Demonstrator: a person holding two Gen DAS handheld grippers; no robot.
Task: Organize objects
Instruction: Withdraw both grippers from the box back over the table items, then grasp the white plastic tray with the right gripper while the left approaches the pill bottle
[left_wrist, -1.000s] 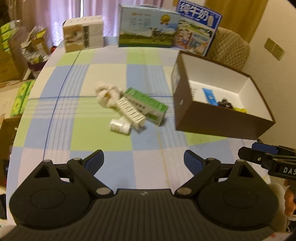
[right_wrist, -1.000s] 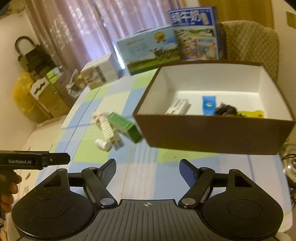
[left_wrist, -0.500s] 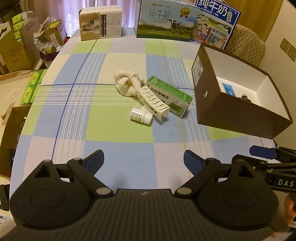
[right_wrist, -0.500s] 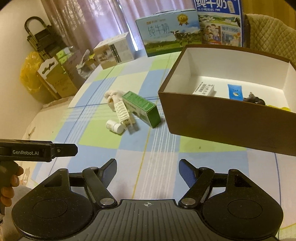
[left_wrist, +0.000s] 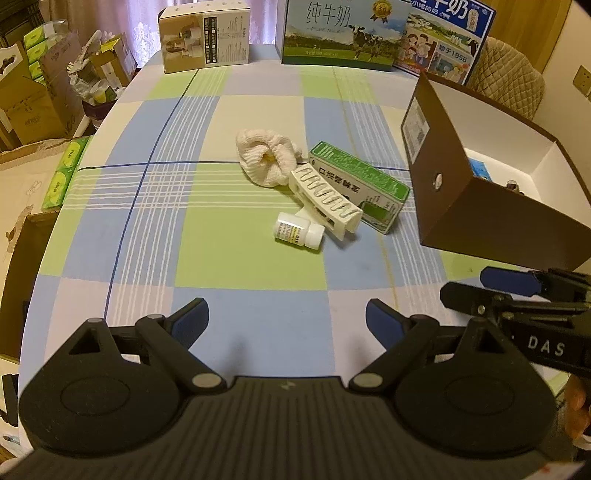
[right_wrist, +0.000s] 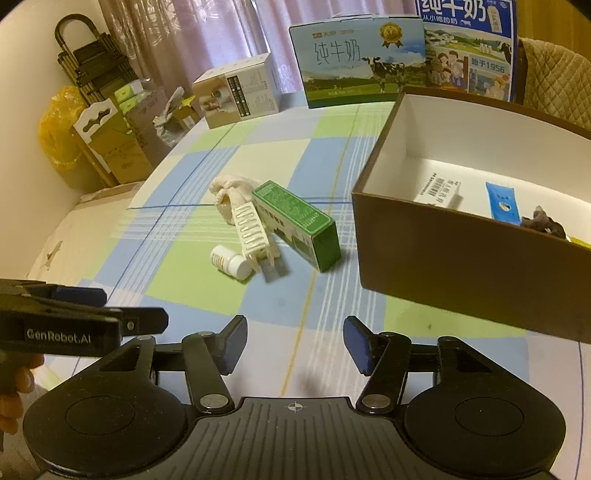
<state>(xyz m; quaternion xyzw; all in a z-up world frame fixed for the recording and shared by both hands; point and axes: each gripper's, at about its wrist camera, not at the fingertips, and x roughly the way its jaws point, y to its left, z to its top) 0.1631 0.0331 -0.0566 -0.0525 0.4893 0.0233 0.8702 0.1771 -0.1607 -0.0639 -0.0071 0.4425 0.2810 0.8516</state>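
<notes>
The left gripper reads "GenRobot.AI", the right gripper "DAS", a milk carton "纯牛奶".

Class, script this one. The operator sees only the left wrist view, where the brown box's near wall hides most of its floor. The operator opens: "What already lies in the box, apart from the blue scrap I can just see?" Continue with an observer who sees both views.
Observer: In the right wrist view, a white carton with a barcode lies flat on the floor of the brown box, left of the blue sachet.
Operator: I see the right gripper only from the side. Is it holding anything?
Observer: No. The right gripper is open over the tablecloth, with nothing between its fingers.
</notes>
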